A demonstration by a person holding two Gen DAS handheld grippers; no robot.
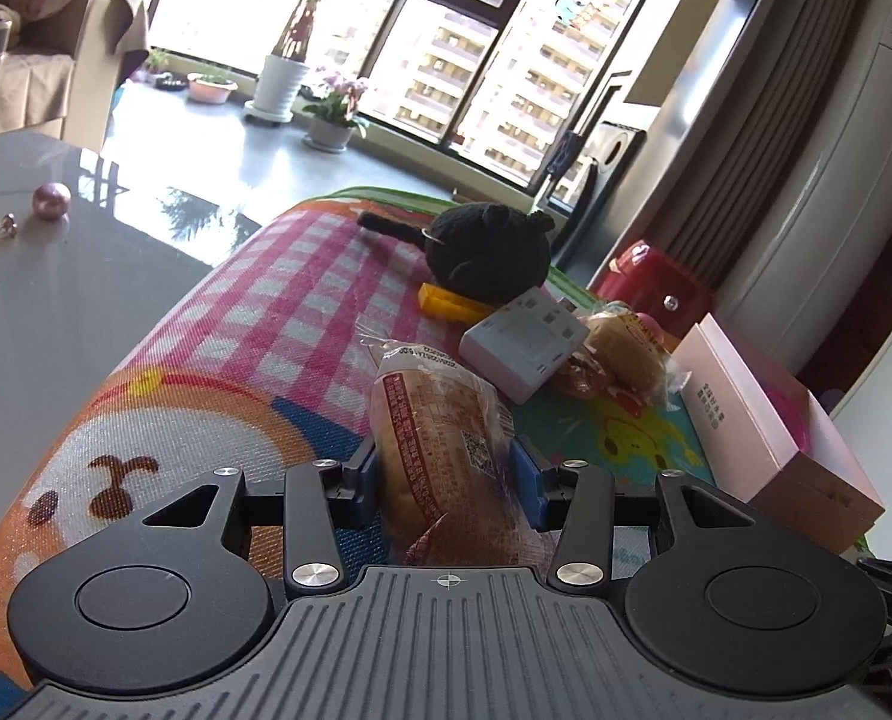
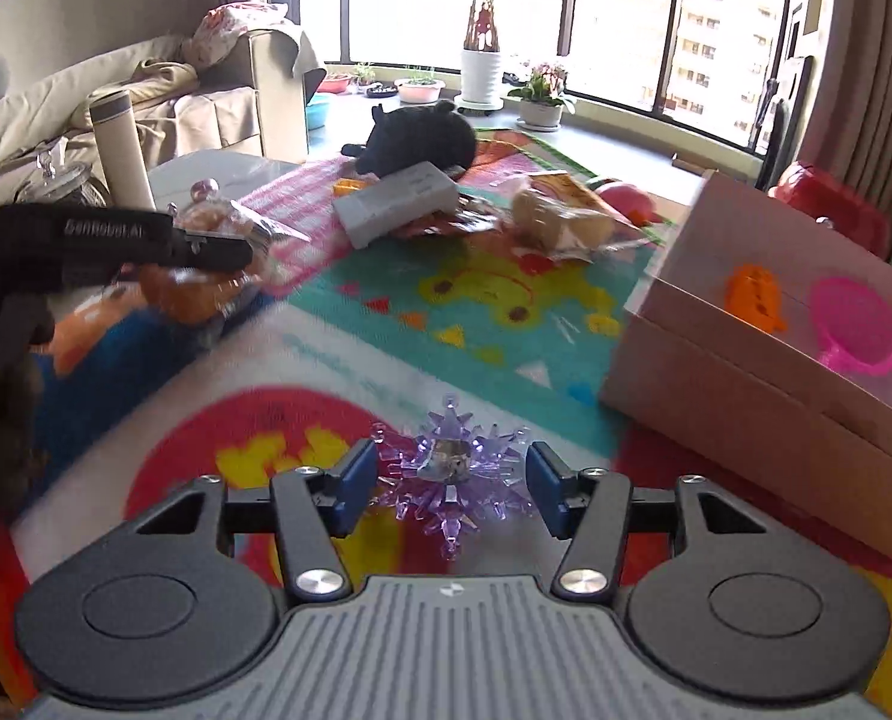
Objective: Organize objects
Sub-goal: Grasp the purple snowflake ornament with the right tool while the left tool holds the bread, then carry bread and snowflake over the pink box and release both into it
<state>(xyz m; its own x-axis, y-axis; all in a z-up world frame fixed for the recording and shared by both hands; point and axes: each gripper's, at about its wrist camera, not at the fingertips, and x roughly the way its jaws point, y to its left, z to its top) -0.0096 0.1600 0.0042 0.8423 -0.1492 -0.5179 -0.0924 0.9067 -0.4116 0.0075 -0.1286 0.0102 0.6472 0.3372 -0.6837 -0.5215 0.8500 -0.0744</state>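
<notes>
- Bread packet (image 1: 440, 450) sits between the blue pads of the left claw (image 1: 446, 480), squeezed at its middle and lifted over the colourful play mat (image 1: 218, 324) on the worktop; it also shows at the left of the right wrist view.
- Soft loaf in crinkly film: light, squashy, slippery wrap. A mid-body hold is fine, but a hard pinch would dent it.
- Purple spiky crystal ornament (image 2: 451, 468) lies between the pads of the right claw (image 2: 451, 483); the spike tips look to touch both pads, so a grip seems on, though motion blur leaves it unsure.
- Ornament reads as hard, brittle plastic, light; spikes may snap or let it twist, so holding across the widest spikes suits.
- Open cardboard box (image 2: 745, 372) stands near on the right, likely drop spot.
</notes>
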